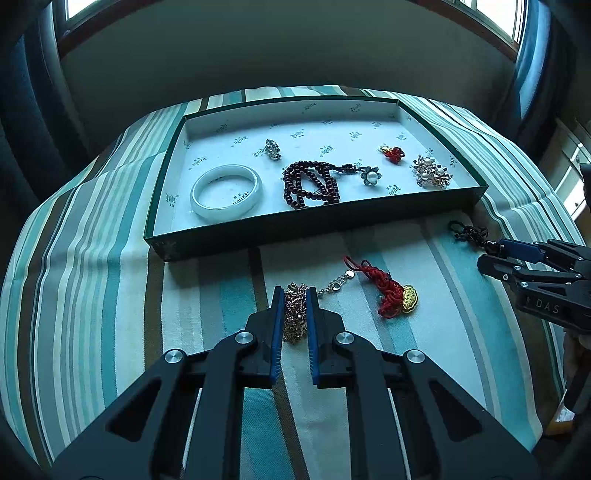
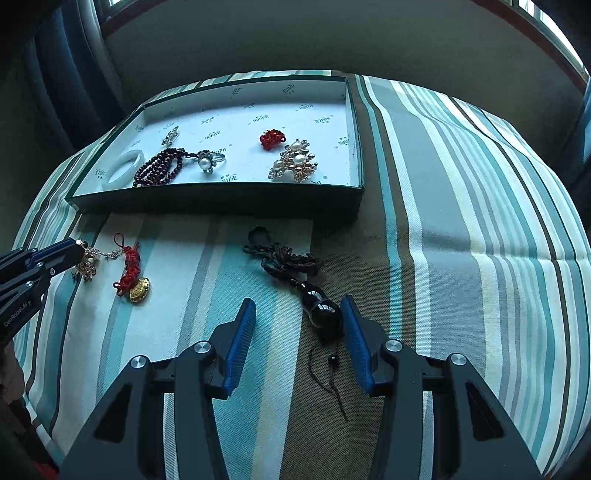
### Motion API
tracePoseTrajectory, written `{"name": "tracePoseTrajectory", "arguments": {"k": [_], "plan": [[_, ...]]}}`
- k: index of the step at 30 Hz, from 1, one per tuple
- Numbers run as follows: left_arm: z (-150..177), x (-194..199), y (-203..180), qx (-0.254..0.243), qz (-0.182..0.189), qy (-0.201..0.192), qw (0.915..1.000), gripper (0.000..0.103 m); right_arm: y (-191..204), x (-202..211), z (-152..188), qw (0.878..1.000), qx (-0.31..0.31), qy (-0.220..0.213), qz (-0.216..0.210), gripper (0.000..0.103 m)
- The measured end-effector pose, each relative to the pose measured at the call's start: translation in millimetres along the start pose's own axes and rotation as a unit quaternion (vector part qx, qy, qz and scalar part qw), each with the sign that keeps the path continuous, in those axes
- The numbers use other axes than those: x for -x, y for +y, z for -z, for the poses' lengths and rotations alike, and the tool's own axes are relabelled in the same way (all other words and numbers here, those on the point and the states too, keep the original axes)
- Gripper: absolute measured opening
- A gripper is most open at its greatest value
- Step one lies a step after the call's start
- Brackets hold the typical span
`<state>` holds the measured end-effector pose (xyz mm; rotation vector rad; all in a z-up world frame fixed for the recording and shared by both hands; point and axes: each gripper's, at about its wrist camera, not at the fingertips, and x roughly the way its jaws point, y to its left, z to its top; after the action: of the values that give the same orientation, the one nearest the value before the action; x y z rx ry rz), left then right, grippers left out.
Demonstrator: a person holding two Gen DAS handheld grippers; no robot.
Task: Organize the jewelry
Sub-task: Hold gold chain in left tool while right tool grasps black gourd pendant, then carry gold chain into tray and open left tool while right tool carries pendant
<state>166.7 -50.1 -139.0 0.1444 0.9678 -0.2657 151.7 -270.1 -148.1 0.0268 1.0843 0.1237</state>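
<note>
From my feed the tabletop wears a matt woven striped cloth. The box looks like dark matt card lined with printed white paper. The bangle is smooth, glossy and milky; the gold chain is shiny metal. Both grippers are matt black plastic with ribbed blue pads. The dark gourd pendant is polished and glossy, on braided cord.

Bunched gold chain on striped cloth, near green box.

Home room: striped tablecloth, windows, curtains.
</note>
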Motion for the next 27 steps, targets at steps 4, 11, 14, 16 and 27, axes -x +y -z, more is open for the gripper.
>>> {"name": "tracePoseTrajectory", "arguments": {"k": [4,11,14,16,27], "plan": [[0.0,-1.1,1.5,0.001,0.0,0.002,1.0,0.011,3.9,1.5,2.2,1.0,0.002,-0.002,0.002,0.048],[0.9,-3.8,3.6,0.003,0.0,0.006,1.0,0.011,1.4,-2.1,-2.2,1.0,0.008,-0.006,0.016,0.033],[1.9,-5.5,4.5,0.005,-0.001,0.009,0.9999,0.011,4.9,-0.7,-1.8,1.0,0.014,-0.004,0.007,0.017],[1.9,-5.8,5.0,0.006,-0.001,0.01,0.9999,0.011,5.3,0.2,-0.8,1.0,0.012,-0.006,0.006,0.017],[-1.4,0.7,7.1,0.009,0.0,0.001,1.0,0.011,4.1,17.2,-5.3,0.999,-0.01,-0.025,-0.022,0.017]]}}
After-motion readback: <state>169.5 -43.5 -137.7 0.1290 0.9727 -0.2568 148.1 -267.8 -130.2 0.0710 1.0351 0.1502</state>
